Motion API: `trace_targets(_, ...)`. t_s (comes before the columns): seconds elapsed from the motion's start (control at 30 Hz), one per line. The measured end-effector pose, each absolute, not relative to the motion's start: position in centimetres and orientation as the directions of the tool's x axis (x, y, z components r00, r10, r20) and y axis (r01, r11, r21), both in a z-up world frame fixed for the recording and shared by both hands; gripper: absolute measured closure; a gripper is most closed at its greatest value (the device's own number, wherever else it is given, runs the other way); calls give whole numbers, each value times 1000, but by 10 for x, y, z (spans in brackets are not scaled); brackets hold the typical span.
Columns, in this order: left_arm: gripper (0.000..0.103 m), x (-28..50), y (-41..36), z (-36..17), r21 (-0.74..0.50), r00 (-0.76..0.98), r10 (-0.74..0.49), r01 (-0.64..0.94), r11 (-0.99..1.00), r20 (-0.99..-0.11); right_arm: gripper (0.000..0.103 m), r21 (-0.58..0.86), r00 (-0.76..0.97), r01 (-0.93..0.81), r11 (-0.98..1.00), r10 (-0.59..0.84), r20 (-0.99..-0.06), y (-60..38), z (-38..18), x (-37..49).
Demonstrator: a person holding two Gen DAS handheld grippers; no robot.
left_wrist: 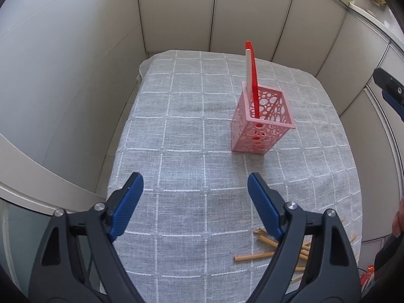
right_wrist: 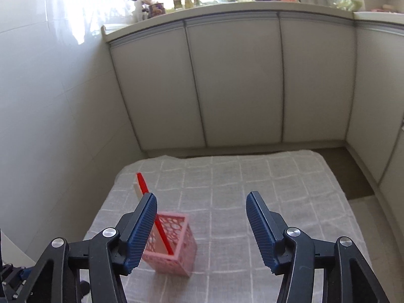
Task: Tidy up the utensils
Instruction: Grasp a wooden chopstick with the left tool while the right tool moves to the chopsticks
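A pink perforated holder (left_wrist: 262, 123) stands upright on the grey checked tablecloth (left_wrist: 189, 126), with a red and white flat utensil (left_wrist: 252, 75) standing in it. Several wooden chopsticks (left_wrist: 255, 255) lie loose on the cloth near the front right. My left gripper (left_wrist: 195, 192) is open and empty, above the cloth, short of the holder. My right gripper (right_wrist: 202, 212) is open and empty, raised over the table; the holder (right_wrist: 174, 250) and utensil (right_wrist: 142, 184) sit just behind its left finger (right_wrist: 141, 229). Its tip shows in the left wrist view (left_wrist: 390, 88).
White cabinet doors (right_wrist: 234, 80) close in behind and right of the table. A tiled wall (right_wrist: 50, 126) runs on the left. A cluttered counter (right_wrist: 227, 0) tops the cabinets. The table's far edge (right_wrist: 227, 155) ends near the cabinets.
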State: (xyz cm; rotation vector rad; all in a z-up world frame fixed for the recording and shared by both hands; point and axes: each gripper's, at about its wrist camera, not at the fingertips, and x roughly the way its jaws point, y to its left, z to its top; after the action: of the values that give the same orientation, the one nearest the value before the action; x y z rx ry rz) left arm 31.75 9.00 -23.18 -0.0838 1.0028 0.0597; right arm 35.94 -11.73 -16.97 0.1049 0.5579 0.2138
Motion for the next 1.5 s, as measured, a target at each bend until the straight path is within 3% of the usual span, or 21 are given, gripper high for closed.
trace_targets(0.6, 14, 264, 52, -261, -68, 451, -56, -11, 998, -891, 19, 147, 709, 8, 989, 99, -699, -196, -197, 256)
trace_targets(0.87, 14, 264, 35, -276, -131, 379, -133, 31, 991, -916, 18, 167, 516, 66, 984, 110, -850, -221, -250, 248)
trace_targets(1.07, 14, 274, 21, -295, -195, 304, -200, 49, 980, -931, 18, 147, 435, 78, 986, 99, -895, -230, -268, 246)
trace_targets(1.13, 19, 276, 16, -301, -216, 287, -219, 42, 975, -933, 18, 124, 422, 95, 988, 73, -903, -234, -271, 246)
trace_targets(1.2, 38, 279, 13, -307, -253, 271, -251, 27, 967, -929, 18, 109, 416, 105, 988, 56, -907, -237, -273, 244)
trace_targets(1.3, 54, 282, 10, -315, -304, 244, -291, -17, 952, -925, 18, 107, 413, 106, 989, 54, -909, -240, -274, 241)
trace_targets(1.4, 68, 285, 8, -324, -330, 229, -308, -67, 941, -924, 18, 109, 412, 100, 989, 58, -909, -241, -274, 238)
trace_targets(1.5, 75, 287, 8, -333, -347, 227, -312, -134, 928, -922, 18, 104, 411, 94, 990, 56, -910, -240, -274, 236)
